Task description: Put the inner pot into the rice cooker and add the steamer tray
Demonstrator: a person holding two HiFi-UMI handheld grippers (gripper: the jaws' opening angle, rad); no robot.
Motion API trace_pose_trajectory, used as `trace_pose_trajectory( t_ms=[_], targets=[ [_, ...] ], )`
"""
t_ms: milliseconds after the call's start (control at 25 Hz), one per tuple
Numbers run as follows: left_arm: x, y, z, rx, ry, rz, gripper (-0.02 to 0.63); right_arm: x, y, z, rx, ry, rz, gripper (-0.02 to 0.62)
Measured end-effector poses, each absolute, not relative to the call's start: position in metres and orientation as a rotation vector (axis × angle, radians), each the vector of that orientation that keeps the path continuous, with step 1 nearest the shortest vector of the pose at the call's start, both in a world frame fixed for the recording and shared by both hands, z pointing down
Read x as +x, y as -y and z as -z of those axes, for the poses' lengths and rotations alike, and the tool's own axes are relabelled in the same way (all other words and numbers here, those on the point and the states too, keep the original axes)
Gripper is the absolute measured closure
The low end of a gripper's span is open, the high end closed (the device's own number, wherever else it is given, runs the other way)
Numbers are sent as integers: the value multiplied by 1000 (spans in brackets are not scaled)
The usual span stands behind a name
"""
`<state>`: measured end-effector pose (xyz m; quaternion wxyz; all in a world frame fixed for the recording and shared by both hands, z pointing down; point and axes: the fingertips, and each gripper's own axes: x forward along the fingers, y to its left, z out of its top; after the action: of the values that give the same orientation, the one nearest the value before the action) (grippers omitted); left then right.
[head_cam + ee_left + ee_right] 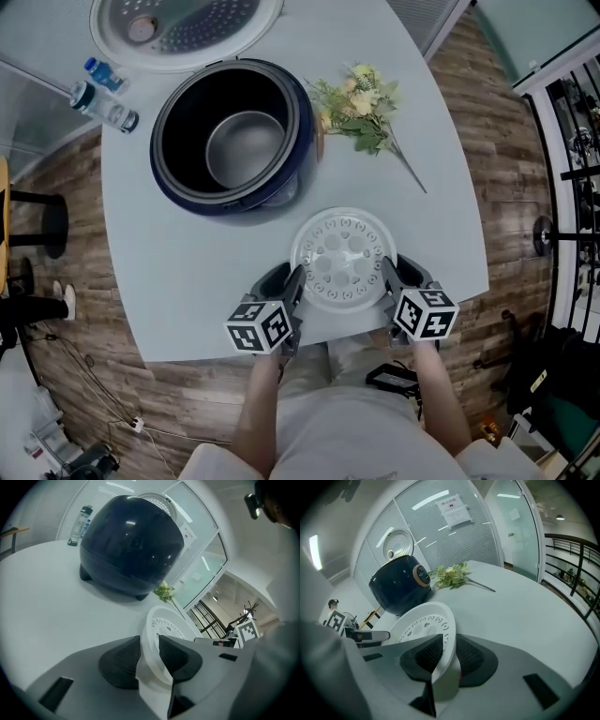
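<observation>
The steamer tray (pixel 344 260) lies on the table (pixel 178 272) close to the person, at 5 o'clock from the rice cooker (pixel 286 192). The left gripper (pixel 294 284) has its jaws closed to a narrow gap on the tray's rim at 9 o'clock, and the right gripper (pixel 390 277) does the same at 3 o'clock. I think this two-sided hold is meant to keep the tray level when it is lifted. The inner pot (pixel 246 148) already sits inside the cooker, and the lid (pixel 187 23) stands open, so the way is free.

Flower sprig (pixel 361 103) and plastic bottles (pixel 105 108), perhaps two, on pale table (pixel 187 262)
</observation>
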<state>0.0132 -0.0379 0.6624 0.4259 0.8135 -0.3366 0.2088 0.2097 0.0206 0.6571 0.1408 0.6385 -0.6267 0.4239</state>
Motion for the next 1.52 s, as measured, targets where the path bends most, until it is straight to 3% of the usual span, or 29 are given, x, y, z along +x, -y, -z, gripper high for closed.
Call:
trace_pose_trajectory(
  t_ms=[200,1520],
  targets=[
    [20,34,-661,2036,830,-528,535,211,-21,-657,1834,1845,-1251,508],
    [3,29,-591,2094,970,-460,543,198,-11,-599,1750,2018,-1196,513]
  ],
)
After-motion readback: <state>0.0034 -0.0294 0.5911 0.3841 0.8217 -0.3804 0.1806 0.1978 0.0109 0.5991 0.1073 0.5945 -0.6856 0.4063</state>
